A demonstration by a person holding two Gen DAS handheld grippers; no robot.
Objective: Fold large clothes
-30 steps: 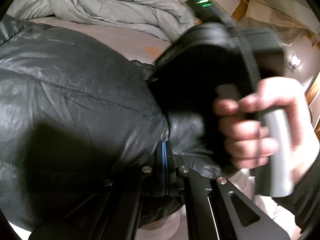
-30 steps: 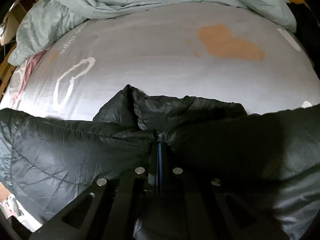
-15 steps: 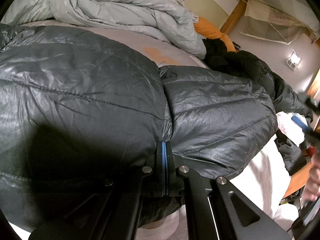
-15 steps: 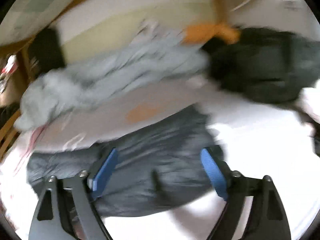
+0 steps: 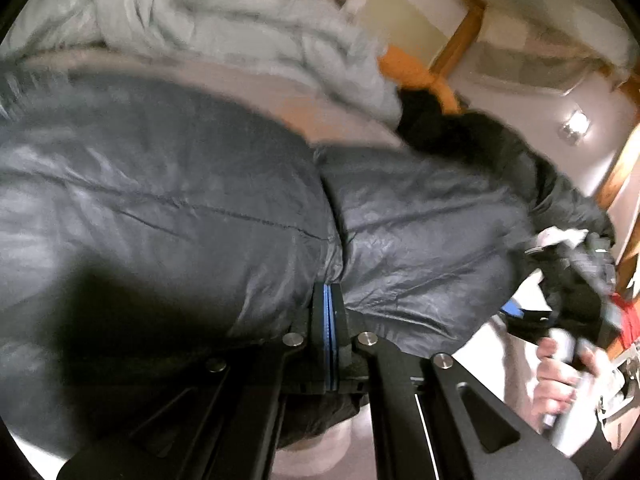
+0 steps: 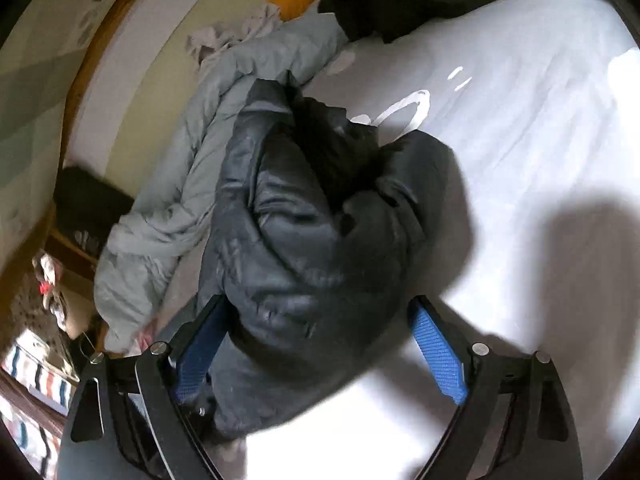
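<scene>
Pale sheets cover the bed (image 6: 520, 128), with a grey duvet (image 6: 168, 216) bunched along the headboard side. On it lies the dark puffer jacket (image 6: 320, 240), partly folded into a bulky heap. My left fingers (image 5: 329, 300) are clenched on a pinch of its quilted fabric near a seam. My right fingers (image 6: 320, 344) are spread wide, grasping nothing, with the heap between them. I judge I'm mid-fold; next, my right should take a free edge and bring it across.
</scene>
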